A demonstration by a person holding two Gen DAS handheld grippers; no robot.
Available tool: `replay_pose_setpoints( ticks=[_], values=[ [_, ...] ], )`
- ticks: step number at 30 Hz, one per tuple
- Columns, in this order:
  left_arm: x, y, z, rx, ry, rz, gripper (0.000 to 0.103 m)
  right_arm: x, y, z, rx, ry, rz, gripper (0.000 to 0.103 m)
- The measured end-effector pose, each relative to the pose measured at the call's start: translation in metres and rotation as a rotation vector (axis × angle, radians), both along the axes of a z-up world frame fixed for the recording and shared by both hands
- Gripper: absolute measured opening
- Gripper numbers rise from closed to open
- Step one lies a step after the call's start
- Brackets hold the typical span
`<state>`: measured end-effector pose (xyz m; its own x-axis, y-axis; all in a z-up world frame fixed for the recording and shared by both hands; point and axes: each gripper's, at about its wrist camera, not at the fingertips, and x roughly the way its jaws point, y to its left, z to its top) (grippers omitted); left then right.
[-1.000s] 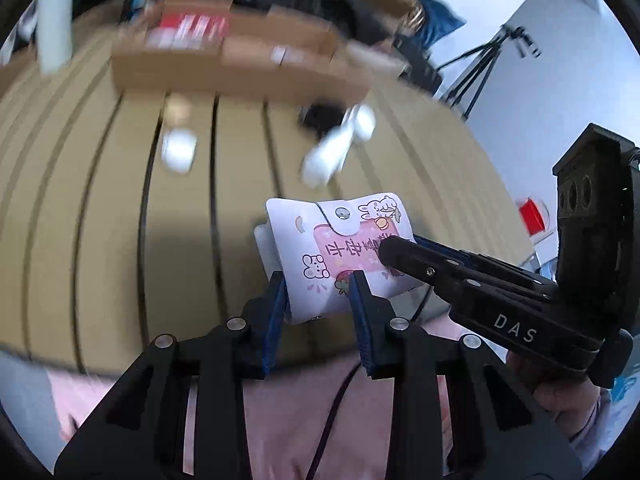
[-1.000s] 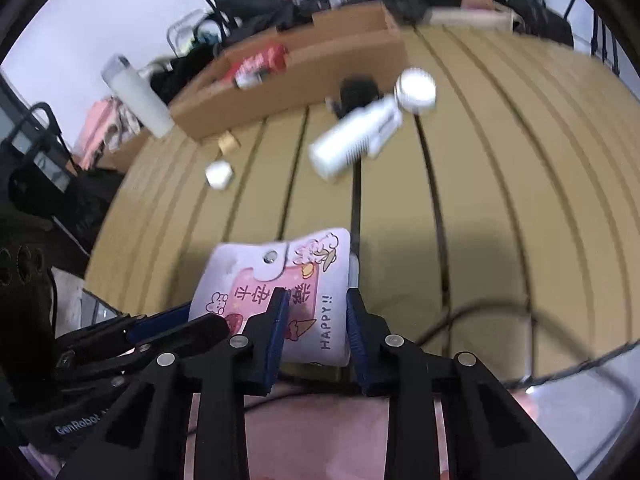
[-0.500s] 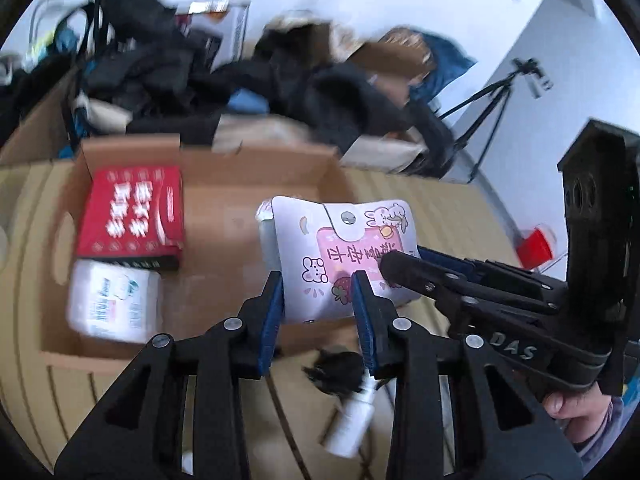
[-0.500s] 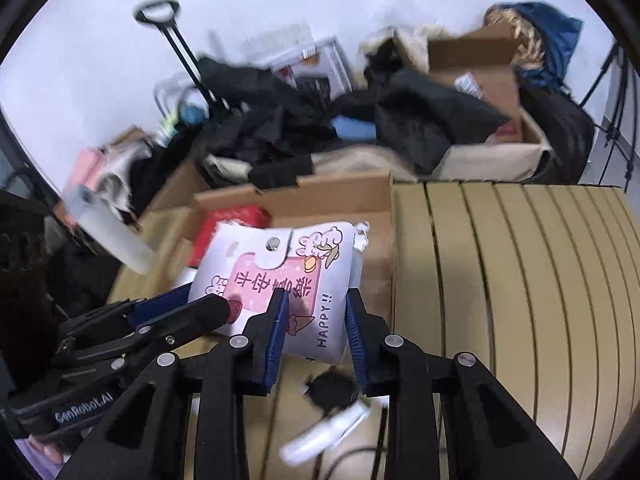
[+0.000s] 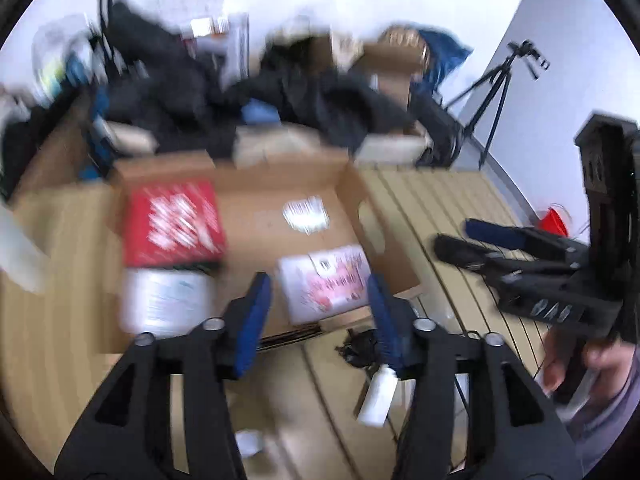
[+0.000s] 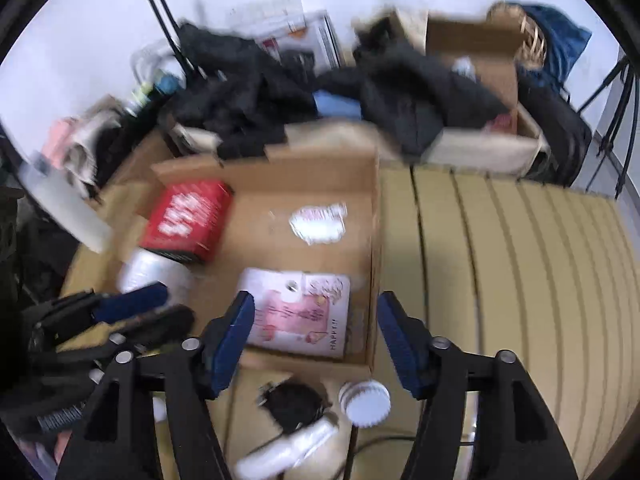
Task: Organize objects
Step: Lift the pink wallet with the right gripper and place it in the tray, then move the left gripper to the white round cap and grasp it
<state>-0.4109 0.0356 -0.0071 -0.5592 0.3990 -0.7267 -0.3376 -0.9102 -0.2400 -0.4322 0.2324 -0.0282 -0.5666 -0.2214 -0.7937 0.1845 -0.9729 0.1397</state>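
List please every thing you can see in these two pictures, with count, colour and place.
cardboard box: 1, brown, open, on the slatted table
pouch with cartoon print: 1, white and pink, lying in the near right corner of the box
red carton: 1, red with white print, in the left part of the box
white packet: 1, white, in the box, in front of the red carton
white label: 1, on the box floor
white bottle: 1, lying on the table before the box
white round cap: 1, beside the bottle
small black object: 1, on the table, too blurred to name
slatted table: 1, tan
dark clothes pile: black, behind the box
tripod: 1, black, far right
left gripper: open, empty
right gripper: open, empty
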Motion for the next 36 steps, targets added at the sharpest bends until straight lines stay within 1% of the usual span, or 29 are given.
replay_pose_setpoints(
  ticks=[1,2,3,4,5,6,7,10,12,13,15,17,18,19,21,22,24,26,27,28,29,30,31,32,33,34,36],
  values=[
    [0.011,-0.009,0.024,-0.016,0.04,0.002,0.057,0.011,0.004,0.018,0.008,0.026,0.006,0.068],
    [0.022,-0.017,0.044,-0.037,0.068,0.011,0.069,0.024,0.008,0.04,0.024,0.059,0.013,0.068],
    [0.035,-0.025,0.065,-0.064,0.093,0.024,0.08,0.046,0.017,0.069,0.049,0.109,0.014,0.068],
    [0.055,-0.036,0.092,-0.097,0.125,0.043,0.081,0.062,0.022,0.09,0.067,0.145,0.012,0.069],
    [0.069,-0.043,0.11,-0.115,0.143,0.047,0.081,0.083,0.03,0.114,0.087,0.185,0.009,0.071],
    [0.082,-0.048,0.128,-0.128,0.16,0.046,0.082,0.098,0.034,0.131,0.099,0.211,0.008,0.072],
    [0.103,-0.056,0.153,-0.147,0.183,0.048,0.082,0.119,0.041,0.155,0.112,0.244,0.011,0.072],
    [0.148,-0.078,0.202,-0.196,0.234,0.092,0.085,0.177,0.057,0.212,0.138,0.316,0.034,0.073],
    [0.172,-0.091,0.226,-0.2,0.271,0.121,0.09,0.212,0.067,0.243,0.147,0.351,0.046,0.083],
    [0.189,-0.102,0.24,-0.193,0.29,0.142,0.091,0.23,0.072,0.256,0.144,0.367,0.048,0.083],
    [0.213,-0.117,0.255,-0.188,0.307,0.173,0.093,0.263,0.08,0.276,0.135,0.38,0.048,0.083],
    [0.231,-0.125,0.262,-0.202,0.326,0.185,0.095,0.284,0.082,0.284,0.146,0.388,0.055,0.083],
    [0.239,-0.128,0.264,-0.209,0.339,0.188,0.1,0.293,0.081,0.287,0.166,0.399,0.057,0.083],
    [0.247,-0.131,0.262,-0.218,0.356,0.193,0.102,0.303,0.08,0.288,0.191,0.409,0.055,0.083],
    [0.259,-0.13,0.25,-0.242,0.377,0.198,0.103,0.315,0.076,0.284,0.197,0.409,0.06,0.083],
    [0.26,-0.127,0.235,-0.26,0.367,0.187,0.103,0.317,0.073,0.277,0.19,0.398,0.068,0.083],
    [0.259,-0.121,0.211,-0.27,0.34,0.156,0.103,0.317,0.067,0.26,0.185,0.382,0.079,0.083],
    [0.255,-0.114,0.174,-0.245,0.321,0.142,0.103,0.314,0.057,0.229,0.191,0.352,0.087,0.083],
    [0.252,-0.11,0.151,-0.222,0.311,0.137,0.103,0.308,0.049,0.205,0.195,0.326,0.088,0.083],
    [0.249,-0.107,0.131,-0.203,0.29,0.13,0.103,0.306,0.045,0.187,0.201,0.305,0.087,0.083],
    [0.245,-0.104,0.114,-0.193,0.267,0.118,0.103,0.301,0.04,0.165,0.203,0.277,0.085,0.083],
    [0.238,-0.099,0.089,-0.186,0.239,0.108,0.103,0.292,0.033,0.135,0.204,0.236,0.081,0.083],
    [0.236,-0.096,0.071,-0.184,0.228,0.108,0.103,0.287,0.031,0.116,0.201,0.213,0.079,0.083],
    [0.233,-0.093,0.057,-0.188,0.227,0.111,0.103,0.278,0.026,0.088,0.187,0.172,0.08,0.083],
    [0.229,-0.09,0.045,-0.197,0.229,0.117,0.103,0.276,0.026,0.072,0.179,0.151,0.077,0.083],
    [0.221,-0.087,0.028,-0.206,0.233,0.134,0.103,0.268,0.023,0.05,0.173,0.122,0.071,0.083],
    [0.208,-0.085,0.007,-0.21,0.242,0.17,0.103,0.253,0.019,0.014,0.151,0.081,0.056,0.083]
  ],
)
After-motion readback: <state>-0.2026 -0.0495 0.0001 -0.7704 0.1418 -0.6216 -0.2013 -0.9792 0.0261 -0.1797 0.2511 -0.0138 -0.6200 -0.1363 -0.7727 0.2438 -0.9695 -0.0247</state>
